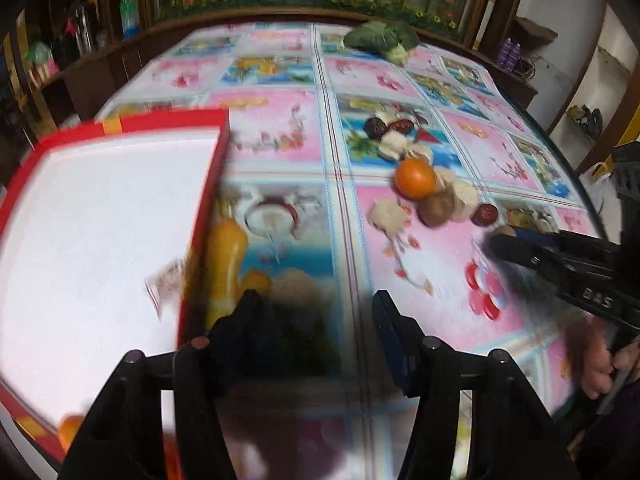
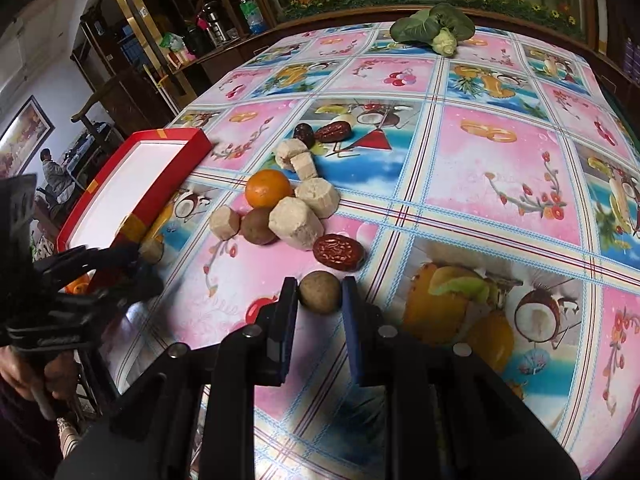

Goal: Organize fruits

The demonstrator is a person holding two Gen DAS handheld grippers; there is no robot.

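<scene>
I see the red box [image 2: 160, 184] lying on the counter [image 2: 480, 184] at my left, its white inside mostly bare. At its near corner an orange fruit [image 2: 78, 286] shows, small and partly hidden behind my left gripper [image 2: 138, 258], so I cannot tell whether it sits inside the box or just past its edge. In the left wrist view the box [image 1: 212, 168] is blurred, and so is much of the near scene.

My left gripper [image 1: 316, 320] has its jaws spread apart. A blurred brownish lump [image 1: 300, 284] lies between them; I cannot tell what it is or whether the pads touch it.

My right gripper [image 2: 320, 292] sits low over the counter with a round brown fruit [image 2: 320, 291] between its two fingers. The jaws stand on either side of it, close in, but I cannot tell whether they press it. In the left wrist view this gripper [image 1: 500, 240] reaches in from the right, its tips at the same fruit.

Just beyond the brown fruit lies a red date [image 2: 338, 252]. Past that sits a cluster: an orange [image 2: 268, 188], a second brown fruit [image 2: 258, 226] and several pale cut chunks [image 2: 296, 222], touching one another. Two more dates [image 2: 324, 133] lie further back. A leafy cauliflower [image 2: 436, 28] rests at the far edge of the counter.
</scene>
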